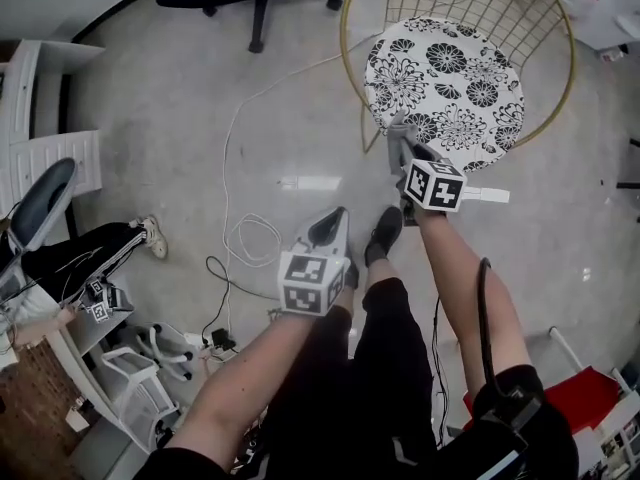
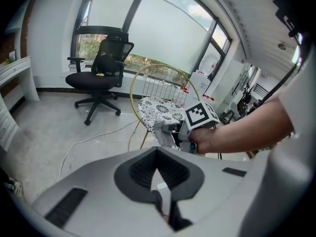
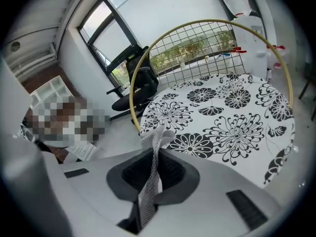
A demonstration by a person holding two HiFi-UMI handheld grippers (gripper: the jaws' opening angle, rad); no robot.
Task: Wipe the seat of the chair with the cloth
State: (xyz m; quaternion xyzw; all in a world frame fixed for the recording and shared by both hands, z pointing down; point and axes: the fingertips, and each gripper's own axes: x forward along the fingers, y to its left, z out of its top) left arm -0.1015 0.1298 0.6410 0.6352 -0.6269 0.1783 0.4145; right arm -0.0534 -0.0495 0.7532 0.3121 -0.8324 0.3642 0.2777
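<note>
My right gripper [image 3: 154,157] held the cloth [image 3: 157,137] clamped, most of it buried between the jaws. Its crumpled end poked out just ahead, by the near edge of the chair seat [image 3: 232,117]; contact was unclear. My left gripper [image 2: 158,157] was pinched together, empty, well short of the seat.

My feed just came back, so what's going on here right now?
A person stands over a wire chair with a flower-patterned seat, holding a gripper in each hand. The right gripper has a cloth pinched between its fingers at the seat's near edge; I can't tell whether the cloth touches the seat. The left gripper is held over the floor, fingers together on nothing.
</note>
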